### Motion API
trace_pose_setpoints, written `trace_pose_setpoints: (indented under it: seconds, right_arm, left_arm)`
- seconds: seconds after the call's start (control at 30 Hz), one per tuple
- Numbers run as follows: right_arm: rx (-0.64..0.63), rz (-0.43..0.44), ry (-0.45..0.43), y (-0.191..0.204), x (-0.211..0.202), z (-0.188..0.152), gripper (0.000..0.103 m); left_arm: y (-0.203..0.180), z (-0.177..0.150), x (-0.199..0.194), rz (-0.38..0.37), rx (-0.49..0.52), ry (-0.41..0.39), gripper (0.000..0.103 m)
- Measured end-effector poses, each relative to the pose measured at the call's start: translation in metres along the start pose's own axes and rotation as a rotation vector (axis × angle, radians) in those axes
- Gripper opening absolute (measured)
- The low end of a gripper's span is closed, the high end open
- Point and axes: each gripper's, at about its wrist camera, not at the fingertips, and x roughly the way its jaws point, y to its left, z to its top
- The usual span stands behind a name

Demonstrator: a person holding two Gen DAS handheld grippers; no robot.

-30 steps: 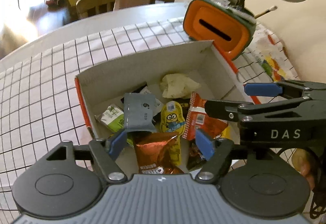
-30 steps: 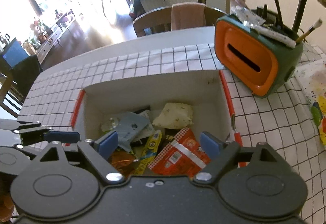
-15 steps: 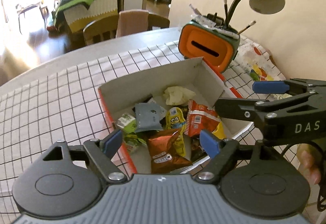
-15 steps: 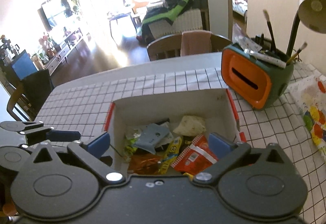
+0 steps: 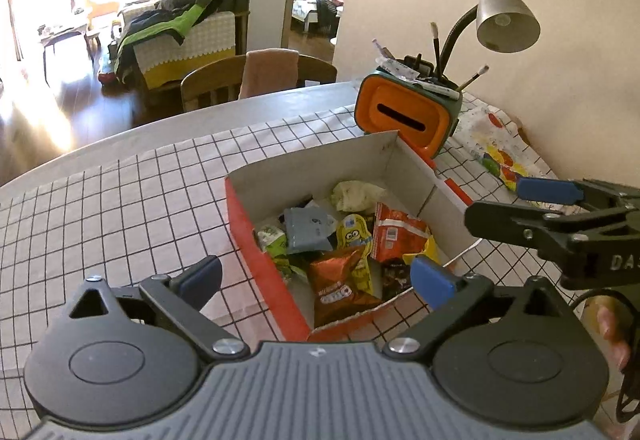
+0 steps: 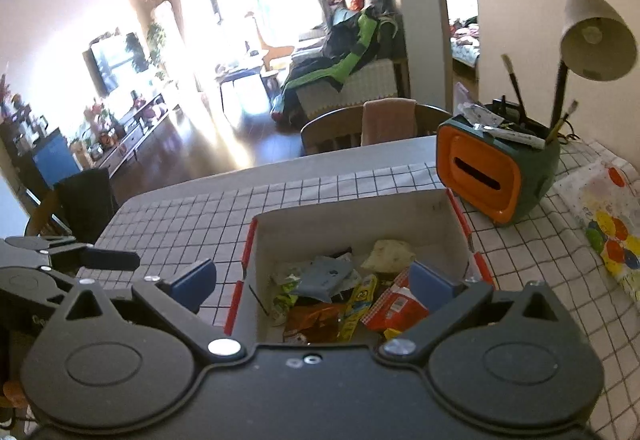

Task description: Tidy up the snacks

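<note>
While the left gripper (image 5: 316,276) and right gripper (image 6: 312,278) hang above the near edge of the red-and-white cardboard box (image 5: 304,168), both with blue-padded jaws spread wide and nothing between them, the left's jaws having just been opening, the crinkled foil snack packets (image 5: 340,244) lie heaped inside the box on the white grid-checked tablecloth (image 5: 120,208)

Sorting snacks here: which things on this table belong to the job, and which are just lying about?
Job:
- cardboard box
- snack packets inside: grey pouch, yellow Minion packet, red packet, brown packet
- left gripper and right gripper, both open and empty

Lying about:
- orange pen holder
- desk lamp
- colourful printed bag
</note>
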Motion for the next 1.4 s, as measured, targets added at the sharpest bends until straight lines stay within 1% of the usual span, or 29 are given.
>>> trace_pose_setpoints:
  seconds: [0.13,0.27,0.37,0.53,0.63,0.77,0.93,1.4]
  right_arm:
    - [0.015,-0.011,-0.033,0.007,-0.01,-0.01,0.103]
    - [-0.007,-0.057,-0.071,0.017,-0.02,-0.017,0.103]
    - [0.011,-0.091,-0.09,0.021,-0.026,-0.023,0.103]
    - [0.026,-0.139,-0.13,0.02,-0.032,-0.03,0.103]
    - [0.061,-0.141,-0.13,0.017,-0.033,-0.033,0.103]
    - [0.062,-0.155,-0.123,0.016,-0.032,-0.036,0.103]
    - [0.106,-0.165,-0.13,0.015,-0.036,-0.042,0.103]
    - [0.117,-0.169,-0.123,0.016,-0.035,-0.047,0.103]
  left_arm:
    - [0.002,-0.007,-0.01,0.011,0.007,-0.023,0.101]
    - [0.001,-0.012,-0.019,0.026,-0.001,-0.038,0.101]
    - [-0.001,-0.014,-0.023,0.039,-0.002,-0.05,0.101]
    - [-0.005,-0.018,-0.023,0.042,-0.005,-0.049,0.101]
    - [-0.006,-0.019,-0.023,0.043,-0.002,-0.051,0.101]
    - [-0.008,-0.021,-0.022,0.052,-0.002,-0.052,0.101]
    - [-0.007,-0.02,-0.023,0.066,-0.016,-0.058,0.101]
    - [-0.01,-0.025,-0.029,0.071,-0.031,-0.06,0.101]
